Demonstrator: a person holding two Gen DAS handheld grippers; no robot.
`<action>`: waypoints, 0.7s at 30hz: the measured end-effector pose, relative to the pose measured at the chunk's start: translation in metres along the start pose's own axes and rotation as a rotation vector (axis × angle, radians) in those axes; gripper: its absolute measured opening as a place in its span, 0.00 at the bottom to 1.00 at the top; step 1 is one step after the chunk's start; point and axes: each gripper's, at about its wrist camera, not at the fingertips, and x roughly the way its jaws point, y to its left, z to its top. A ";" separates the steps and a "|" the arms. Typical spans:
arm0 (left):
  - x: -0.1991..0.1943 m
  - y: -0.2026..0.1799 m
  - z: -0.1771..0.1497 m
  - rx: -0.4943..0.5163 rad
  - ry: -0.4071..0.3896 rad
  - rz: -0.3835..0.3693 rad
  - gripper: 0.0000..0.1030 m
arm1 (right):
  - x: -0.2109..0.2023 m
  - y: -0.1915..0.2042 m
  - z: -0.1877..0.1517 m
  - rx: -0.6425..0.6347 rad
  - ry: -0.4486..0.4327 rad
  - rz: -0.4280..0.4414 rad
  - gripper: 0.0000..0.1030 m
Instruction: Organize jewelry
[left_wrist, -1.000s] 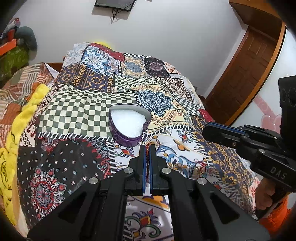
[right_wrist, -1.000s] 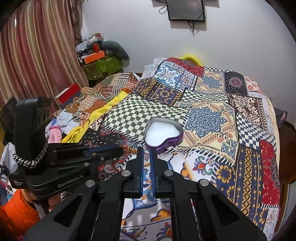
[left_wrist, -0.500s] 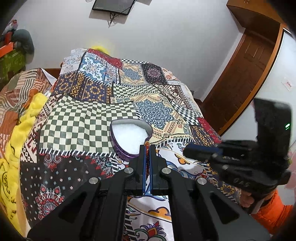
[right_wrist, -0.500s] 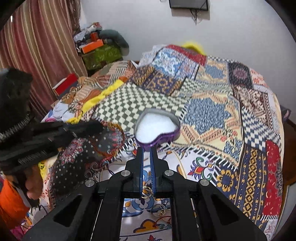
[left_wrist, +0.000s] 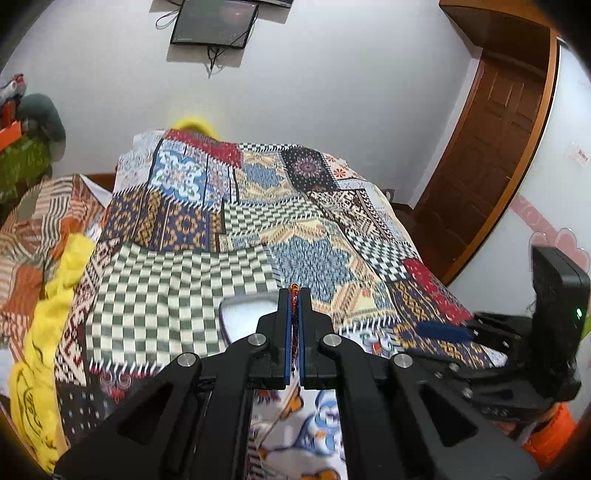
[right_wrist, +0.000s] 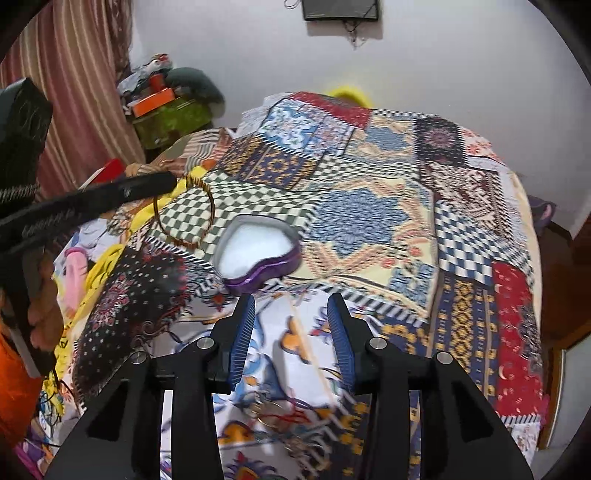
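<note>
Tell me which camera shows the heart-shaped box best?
The right wrist view: the heart-shaped box shows whole, purple sides and white lining. In the left wrist view the left gripper covers most of it, leaving a blurred corner.

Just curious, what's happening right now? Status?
Left gripper shut on bangle, lifted. Right gripper open, near heart box. Nothing in the way.

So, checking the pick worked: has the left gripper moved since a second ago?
Yes. In the right wrist view, the left gripper rose from beside the heart box to above it, bracelet dangling.
</note>
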 end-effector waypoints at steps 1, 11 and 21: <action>0.002 0.000 0.003 0.002 -0.004 0.001 0.01 | -0.002 -0.002 -0.001 0.004 -0.003 -0.005 0.36; 0.065 0.011 0.000 -0.010 0.095 0.067 0.01 | -0.010 -0.022 -0.019 0.036 0.007 -0.043 0.36; 0.086 0.019 -0.041 -0.006 0.263 0.087 0.07 | -0.011 -0.028 -0.045 0.047 0.058 -0.029 0.36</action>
